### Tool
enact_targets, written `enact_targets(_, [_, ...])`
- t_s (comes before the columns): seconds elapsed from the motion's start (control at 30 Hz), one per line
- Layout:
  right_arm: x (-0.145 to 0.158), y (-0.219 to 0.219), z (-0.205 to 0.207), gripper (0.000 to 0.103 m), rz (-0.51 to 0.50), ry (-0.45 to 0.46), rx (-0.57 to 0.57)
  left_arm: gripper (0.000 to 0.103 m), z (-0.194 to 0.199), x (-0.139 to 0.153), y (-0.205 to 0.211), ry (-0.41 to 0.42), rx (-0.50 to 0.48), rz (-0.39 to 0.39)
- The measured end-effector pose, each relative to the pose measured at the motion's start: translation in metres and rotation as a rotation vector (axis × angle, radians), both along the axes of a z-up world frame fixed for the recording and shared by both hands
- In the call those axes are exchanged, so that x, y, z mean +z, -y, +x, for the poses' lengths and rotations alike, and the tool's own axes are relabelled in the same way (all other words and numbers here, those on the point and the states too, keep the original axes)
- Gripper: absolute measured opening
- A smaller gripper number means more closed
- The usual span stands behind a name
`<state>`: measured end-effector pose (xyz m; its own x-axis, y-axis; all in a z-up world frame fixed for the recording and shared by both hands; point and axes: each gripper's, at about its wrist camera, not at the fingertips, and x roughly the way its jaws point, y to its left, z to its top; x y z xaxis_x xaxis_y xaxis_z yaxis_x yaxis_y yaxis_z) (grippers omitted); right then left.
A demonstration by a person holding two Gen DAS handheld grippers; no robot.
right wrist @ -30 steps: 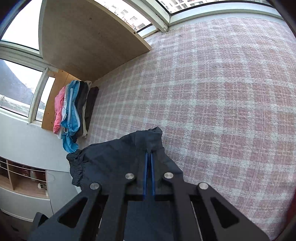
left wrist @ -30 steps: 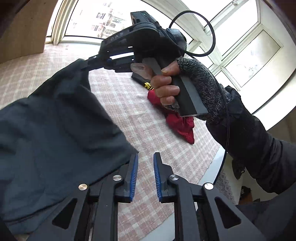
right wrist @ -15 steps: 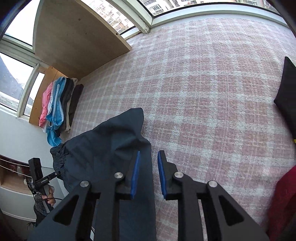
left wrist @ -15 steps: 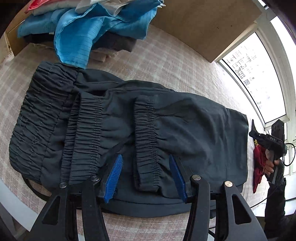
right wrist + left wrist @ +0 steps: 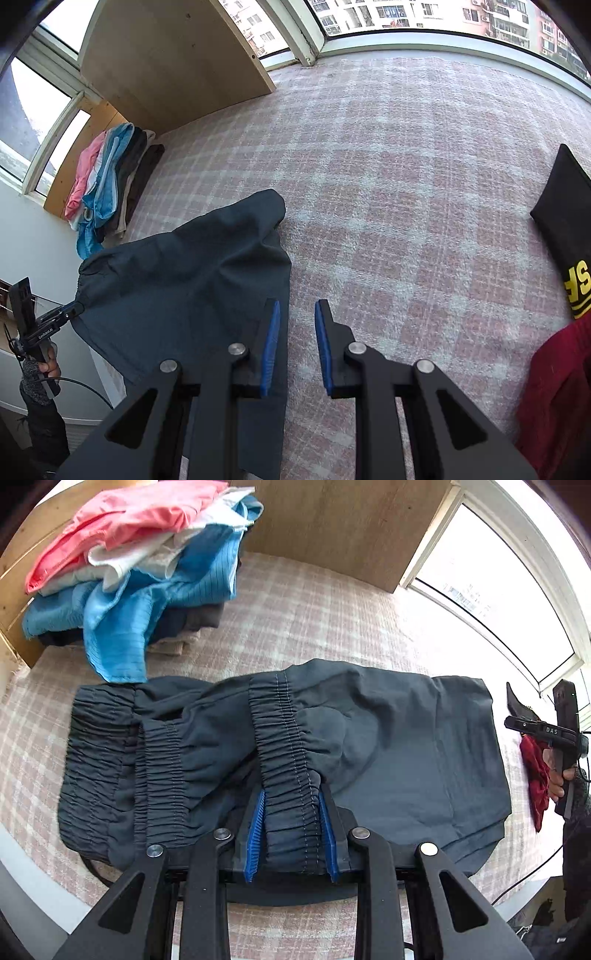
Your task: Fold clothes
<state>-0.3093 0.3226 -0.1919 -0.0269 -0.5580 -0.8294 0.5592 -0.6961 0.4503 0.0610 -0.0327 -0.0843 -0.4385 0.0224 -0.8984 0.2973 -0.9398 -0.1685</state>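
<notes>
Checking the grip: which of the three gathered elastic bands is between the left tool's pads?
The rightmost band, the only one running down between the blue pads; the other two lie further left.

Right hand-held gripper (image 5: 295, 347) parted, dark trousers (image 5: 192, 280) beside, plaid cloth (image 5: 406, 184)

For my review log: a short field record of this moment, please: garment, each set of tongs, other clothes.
garment: dark trousers lying on the checked cloth
left tongs: have just been closing, pads pressing an elastic cuff
right tongs: open, nothing between, at the trousers' other edge
stack: folded clothes by the wooden board
also: red garment and black item with yellow letters nearby
</notes>
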Motion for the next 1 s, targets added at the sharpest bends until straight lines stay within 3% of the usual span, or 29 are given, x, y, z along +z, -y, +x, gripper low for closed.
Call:
enact_targets(0.1, [0.000,0.004,0.004,0.020,0.007,-0.002,0.017,0.026,0.017,0.010,0.017,0.023,0.004,-0.063])
enact_targets(0.3, [-0.005,0.022,0.012,0.025,0.040,-0.004,0.073,0.026,0.030,-0.019,0.057,0.137,0.047,-0.097])
enact_targets(0.47, [-0.011,0.046,0.019,0.033,0.047,-0.017,0.138,0.028,0.035,-0.034,0.064,0.168,0.037,-0.107])
enact_targets(0.57, [-0.014,0.060,0.020,0.034,0.032,-0.016,0.166,0.034,0.031,-0.031,0.061,0.172,0.062,-0.115])
enact_targets(0.63, [-0.016,0.067,0.021,0.035,0.026,-0.019,0.185,0.041,0.038,-0.015,0.058,0.157,0.087,-0.166])
enact_targets(0.67, [-0.017,0.070,0.021,0.035,0.025,-0.020,0.195,0.039,0.043,-0.007,0.054,0.142,0.096,-0.186])
enact_targets(0.77, [-0.019,0.075,0.019,0.036,0.031,-0.031,0.205,0.039,0.048,0.022,0.015,0.084,0.074,-0.247])
enact_targets(0.83, [-0.019,0.076,0.016,0.037,0.034,-0.030,0.202,0.043,0.043,0.036,-0.034,0.026,-0.035,-0.247])
enact_targets(0.9, [-0.020,0.075,0.014,0.037,0.044,-0.036,0.195,0.047,0.026,0.036,-0.095,-0.021,-0.153,-0.198])
enact_targets(1.0, [-0.017,0.065,0.015,0.037,0.044,-0.045,0.181,0.050,-0.007,0.009,-0.197,-0.040,-0.394,-0.089])
